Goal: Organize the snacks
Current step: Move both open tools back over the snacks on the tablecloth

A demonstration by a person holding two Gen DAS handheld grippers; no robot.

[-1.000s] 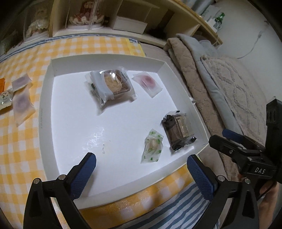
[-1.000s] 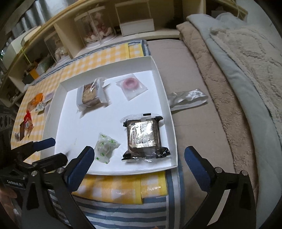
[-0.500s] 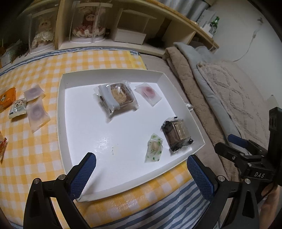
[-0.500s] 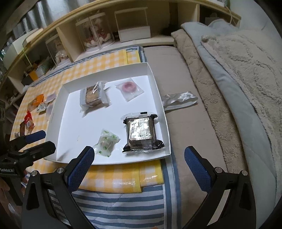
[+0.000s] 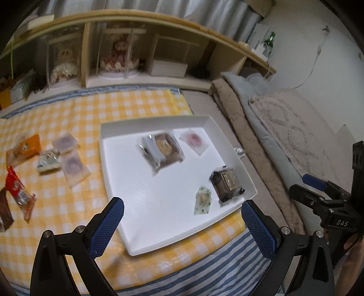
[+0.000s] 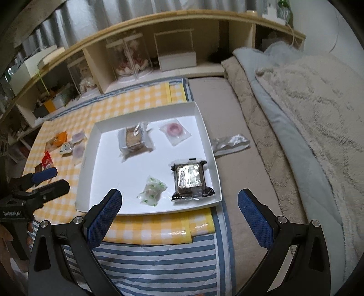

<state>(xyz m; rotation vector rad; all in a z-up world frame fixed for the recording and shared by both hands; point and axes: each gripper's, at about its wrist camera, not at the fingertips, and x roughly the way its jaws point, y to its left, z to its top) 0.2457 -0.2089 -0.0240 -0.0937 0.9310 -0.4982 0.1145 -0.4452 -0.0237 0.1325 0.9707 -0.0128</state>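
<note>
Here both my left gripper [image 5: 182, 216] and right gripper [image 6: 179, 211] gape wide, empty; only the right view shows the silver wrapper [image 6: 229, 142] at centre right.

A home bedroom: fleecy blankets [image 6: 318, 109] heaped along a mattress [image 6: 229, 118], a low wooden shelf [image 5: 145, 22] displaying dolls in clear cases [image 5: 118, 54], curtains [image 6: 113, 13] behind, and a yellow checked cloth [image 5: 68, 118] spread on striped bedding [image 6: 159, 264].
</note>
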